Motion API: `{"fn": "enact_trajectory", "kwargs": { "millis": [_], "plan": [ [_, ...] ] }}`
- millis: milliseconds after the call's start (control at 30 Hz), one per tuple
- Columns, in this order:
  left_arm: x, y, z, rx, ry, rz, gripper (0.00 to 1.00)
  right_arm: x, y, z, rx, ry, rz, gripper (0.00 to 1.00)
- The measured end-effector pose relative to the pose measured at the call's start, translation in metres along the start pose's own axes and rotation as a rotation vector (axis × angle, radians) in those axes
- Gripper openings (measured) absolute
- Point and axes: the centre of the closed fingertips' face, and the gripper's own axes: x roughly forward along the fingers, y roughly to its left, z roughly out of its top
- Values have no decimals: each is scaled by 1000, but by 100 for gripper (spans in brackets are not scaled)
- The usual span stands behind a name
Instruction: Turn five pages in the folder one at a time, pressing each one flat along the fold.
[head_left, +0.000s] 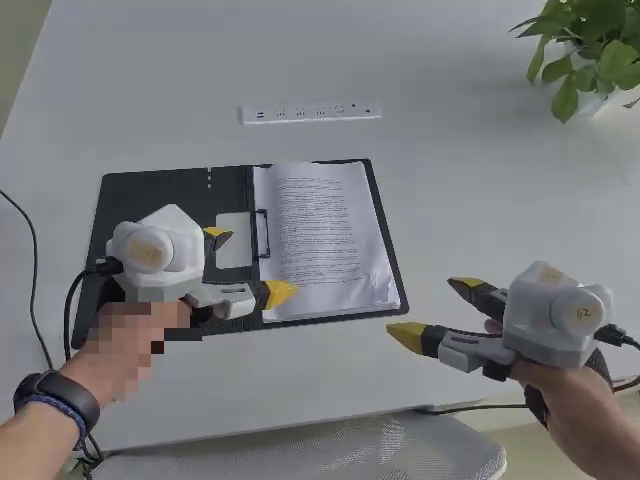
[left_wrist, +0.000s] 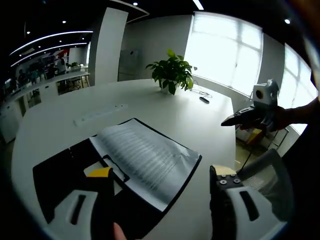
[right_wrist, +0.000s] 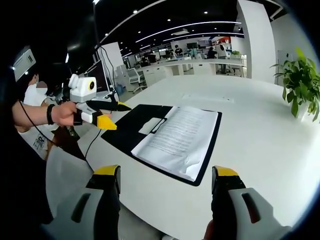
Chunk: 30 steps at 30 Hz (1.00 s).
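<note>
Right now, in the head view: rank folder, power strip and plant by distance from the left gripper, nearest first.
1. The folder, directly under the left gripper.
2. The power strip, beyond the folder's top edge.
3. The plant, far off to the right.

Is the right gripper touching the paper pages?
Apart. In the head view, bare table separates the right gripper from the pages; its jaws hold nothing.
</note>
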Motion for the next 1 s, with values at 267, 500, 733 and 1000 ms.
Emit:
{"fn": "enact_trajectory", "kwargs": {
  "millis": [267, 500, 733, 1000],
  "plan": [
    [41, -16, 13, 8, -5, -55, 77, -1, -3, -2, 12, 2, -6, 73],
    [73, -32, 19, 17, -2, -95, 76, -1, -8, -4, 26, -1, -11, 73],
    [105, -49, 13, 17, 19, -118, 75, -1, -13, -6, 43, -2, -11, 72],
    [136, -58, 3, 4, 50, -97, 75, -4, -15, -7, 47, 5, -3, 72]
  ]
}}
